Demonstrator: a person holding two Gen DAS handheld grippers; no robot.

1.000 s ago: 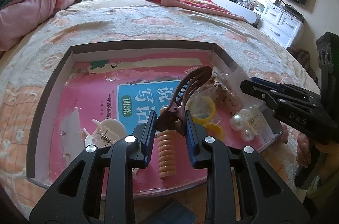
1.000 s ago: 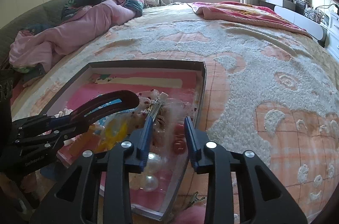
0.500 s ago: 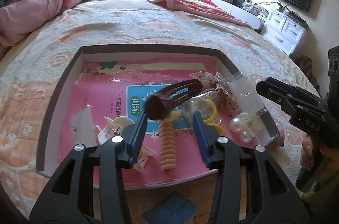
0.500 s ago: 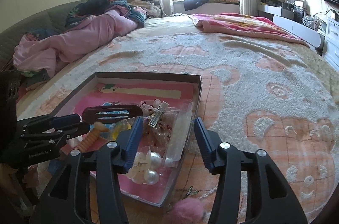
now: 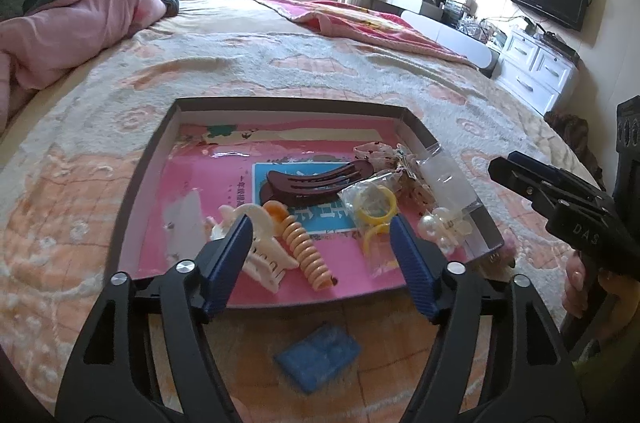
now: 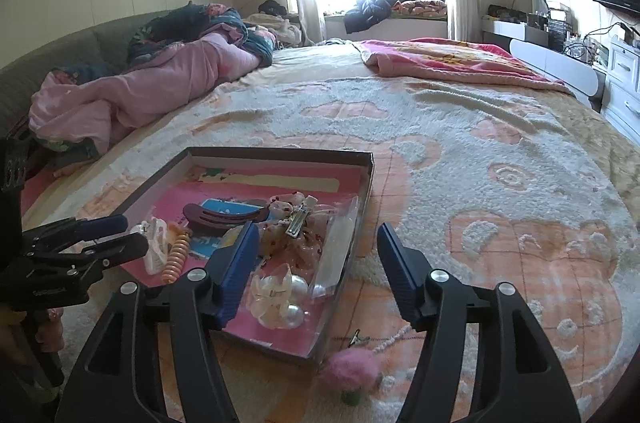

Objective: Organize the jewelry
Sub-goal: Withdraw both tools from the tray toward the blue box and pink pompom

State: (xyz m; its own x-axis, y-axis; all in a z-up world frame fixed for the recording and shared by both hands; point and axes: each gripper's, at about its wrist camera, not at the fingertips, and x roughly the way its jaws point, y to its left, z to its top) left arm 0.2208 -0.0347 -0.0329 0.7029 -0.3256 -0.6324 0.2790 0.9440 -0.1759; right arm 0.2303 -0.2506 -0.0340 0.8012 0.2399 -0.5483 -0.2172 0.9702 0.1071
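A shallow dark box (image 5: pixel 138 179) with a pink lining lies on the bedspread. In it lie a brown hair clip (image 5: pixel 316 183), an orange spiral tie (image 5: pixel 308 251), a white claw clip (image 5: pixel 262 249), bagged yellow rings (image 5: pixel 374 203) and a pearl clip (image 5: pixel 440 227). My left gripper (image 5: pixel 320 227) hovers over the box's near edge, its jaws opening and pressing on nothing. My right gripper (image 6: pixel 316 231) hangs above the box's right corner, jaws also opening, over a floral bow clip (image 6: pixel 296 219) and the pearl clip (image 6: pixel 280 299), gripping nothing. Each gripper shows in the other's view: the right gripper (image 5: pixel 532 183), the left gripper (image 6: pixel 116 235).
A blue pad (image 5: pixel 318 355) lies on the bedspread just in front of the box. A pink pompom (image 6: pixel 352 371), a small metal clip (image 6: pixel 356 337) and a bead string (image 6: pixel 390 341) lie by the box's right corner. A pink quilt (image 6: pixel 140 91) is heaped at the far left.
The left gripper let go of the brown hair clip, which now lies flat in the box. Both grippers' jaws widened and both drew back and up from the box.
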